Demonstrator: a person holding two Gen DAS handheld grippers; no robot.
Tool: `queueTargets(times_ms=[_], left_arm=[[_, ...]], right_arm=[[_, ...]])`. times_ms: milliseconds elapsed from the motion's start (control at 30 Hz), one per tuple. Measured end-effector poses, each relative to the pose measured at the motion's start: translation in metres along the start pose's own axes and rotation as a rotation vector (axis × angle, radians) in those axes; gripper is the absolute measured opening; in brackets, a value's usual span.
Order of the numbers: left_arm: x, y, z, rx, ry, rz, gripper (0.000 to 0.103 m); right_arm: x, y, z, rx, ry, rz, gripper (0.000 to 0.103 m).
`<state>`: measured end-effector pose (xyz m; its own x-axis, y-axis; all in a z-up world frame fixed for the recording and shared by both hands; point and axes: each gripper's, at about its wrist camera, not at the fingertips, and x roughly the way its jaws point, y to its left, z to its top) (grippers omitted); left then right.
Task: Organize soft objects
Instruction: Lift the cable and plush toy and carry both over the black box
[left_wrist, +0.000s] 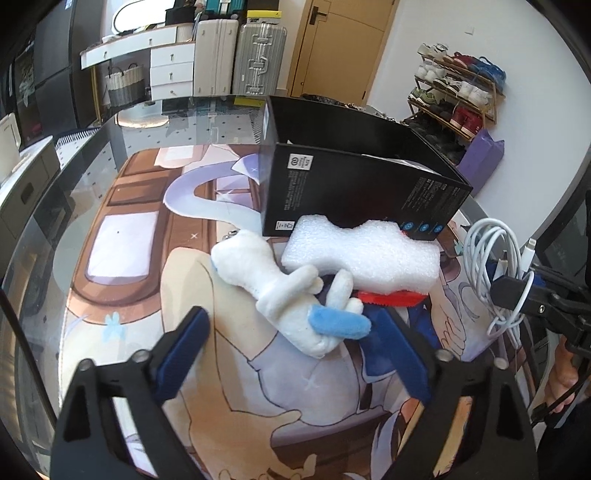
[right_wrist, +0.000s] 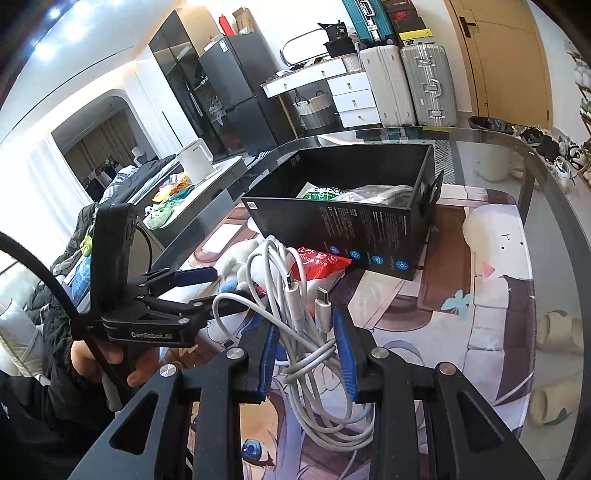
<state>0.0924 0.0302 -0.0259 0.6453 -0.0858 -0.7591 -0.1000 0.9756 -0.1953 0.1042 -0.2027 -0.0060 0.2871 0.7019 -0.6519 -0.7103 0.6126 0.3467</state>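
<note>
A white plush toy (left_wrist: 280, 291) with a blue part lies on the printed mat (left_wrist: 122, 258), between the fingers of my left gripper (left_wrist: 291, 321). The jaws stand open and the pads do not touch it. Behind it a white foam block (left_wrist: 362, 254) rests on a red packet (left_wrist: 391, 297), against the open black box (left_wrist: 354, 177). My right gripper (right_wrist: 306, 325) is shut on a bundle of white cable (right_wrist: 291, 295), held above the mat near the red packet (right_wrist: 317, 262). The left gripper (right_wrist: 218, 288) shows at the left in the right wrist view, over the plush toy (right_wrist: 232, 266).
The black box (right_wrist: 332, 221) holds a green packet (right_wrist: 317, 192) and a grey bag (right_wrist: 380, 194). The mat covers a round glass table (right_wrist: 546, 177). Beyond the table stand suitcases (left_wrist: 258, 59), a shoe rack (left_wrist: 458, 92) and a purple bag (left_wrist: 480, 162).
</note>
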Motion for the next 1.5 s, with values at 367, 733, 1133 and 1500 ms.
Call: queueTargets(times_ms=[367,733,1133,1500], left_arm=[[-0.008,-0.008,-0.004,0.045,-0.04,-0.008,0.043],[-0.018,-0.004,-0.004,0.017,-0.092,0.002,0.042],[-0.057,-0.004,0.005,0.017,-0.218,-0.035,0.042],[-0.081,-0.009,0.031,0.052,-0.292,-0.093,0.042]], right_arm=[[0.003,-0.001,0.0,0.002,0.005,-0.005,0.03],[0.0,-0.003,0.0,0.003,-0.009,-0.011,0.03],[-0.021,0.004,0.011,0.009,-0.114,0.007,0.03],[-0.042,0.013,0.035,0.028,-0.211,0.01,0.03]])
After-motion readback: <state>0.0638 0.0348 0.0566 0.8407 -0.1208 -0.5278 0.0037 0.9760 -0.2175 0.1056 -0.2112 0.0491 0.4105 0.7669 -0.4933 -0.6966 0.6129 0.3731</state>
